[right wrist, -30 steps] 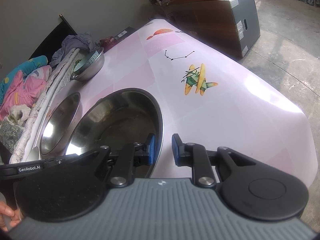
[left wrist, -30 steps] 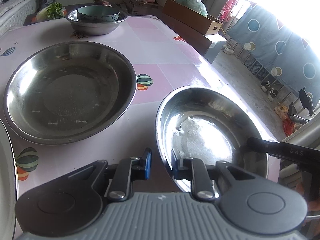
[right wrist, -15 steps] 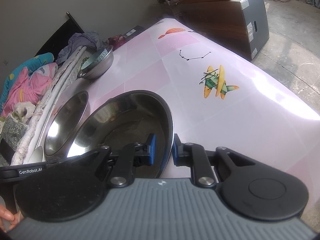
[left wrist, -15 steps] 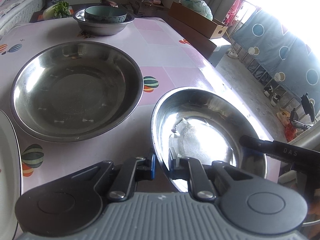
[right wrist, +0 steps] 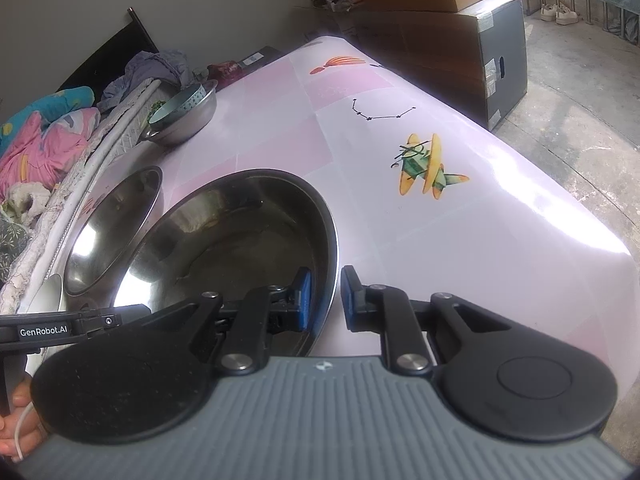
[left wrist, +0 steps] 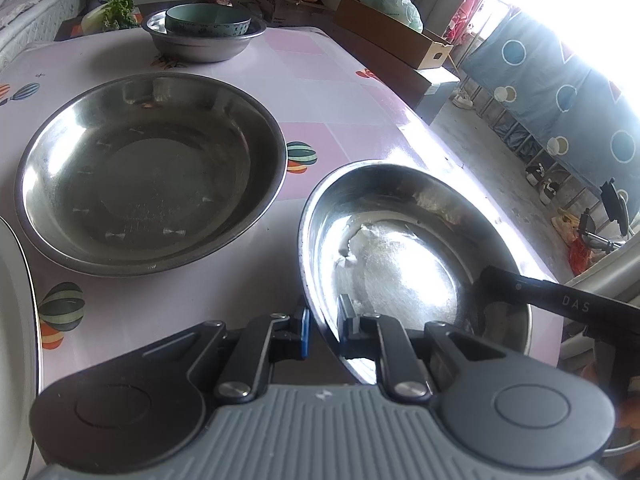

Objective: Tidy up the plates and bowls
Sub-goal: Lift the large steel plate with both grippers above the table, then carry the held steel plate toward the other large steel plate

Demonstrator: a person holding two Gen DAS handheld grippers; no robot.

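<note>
Both grippers straddled the rim of one steel bowl (left wrist: 408, 256) that sat near the table's (right wrist: 460, 240) right edge, toward the near corner. The left gripper (left wrist: 322, 326) had one finger inside the wall and one outside on the bowl's left rim; a thin gap showed on each side, so it looked narrowed around the rim rather than clamped, though contact could not be confirmed. The right gripper (right wrist: 325, 300) straddled the opposite rim the same way, gaps visible, not squeezing yet. A second steel bowl (left wrist: 152, 172), similar in size, sat just beside it toward the table's middle, rims apart. A small steel bowl (left wrist: 204, 40) holding a teal ceramic bowl (left wrist: 208, 20) stood near the far edge. Part of a white plate (left wrist: 16, 312) showed at the left edge. Judgement: the steel bowl was likely light, rigid and slick, with a thin rolled rim, so rim pinches on opposite sides seemed the sensible hold; a one-sided grip would probably let it tilt or slip. Nesting it into the neighbour looked plausible.
</note>
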